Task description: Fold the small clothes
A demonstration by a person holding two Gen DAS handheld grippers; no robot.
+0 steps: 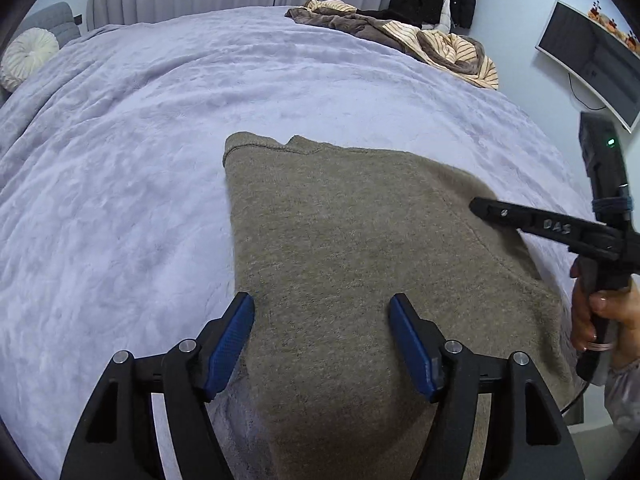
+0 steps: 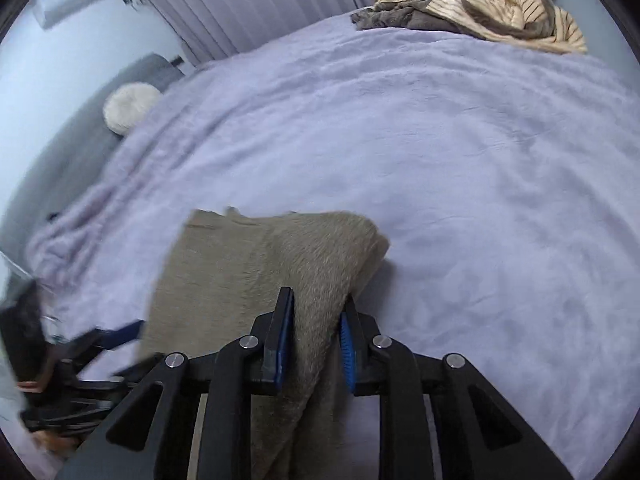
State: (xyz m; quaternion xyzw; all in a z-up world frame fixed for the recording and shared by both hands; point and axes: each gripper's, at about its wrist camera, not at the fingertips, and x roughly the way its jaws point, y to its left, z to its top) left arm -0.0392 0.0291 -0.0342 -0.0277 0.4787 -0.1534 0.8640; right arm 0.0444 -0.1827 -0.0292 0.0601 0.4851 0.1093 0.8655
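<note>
A bed (image 1: 160,152) spread with a pale lilac plush blanket (image 2: 460,152) carries everything. A taupe knitted garment (image 1: 352,248) lies on it near the front edge, partly folded. At the far right corner sits a heap of striped and brown clothes (image 1: 420,36), and a round cream cushion (image 1: 26,56) rests at the left edge.

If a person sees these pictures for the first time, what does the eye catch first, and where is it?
First the grey-brown garment, spread on the lilac blanket near the bed's front edge. The right gripper pinches its raised right edge, while the left gripper hovers open over the near end. Far back, a heap of striped and brown clothes lies at the bed's far right corner.
</note>
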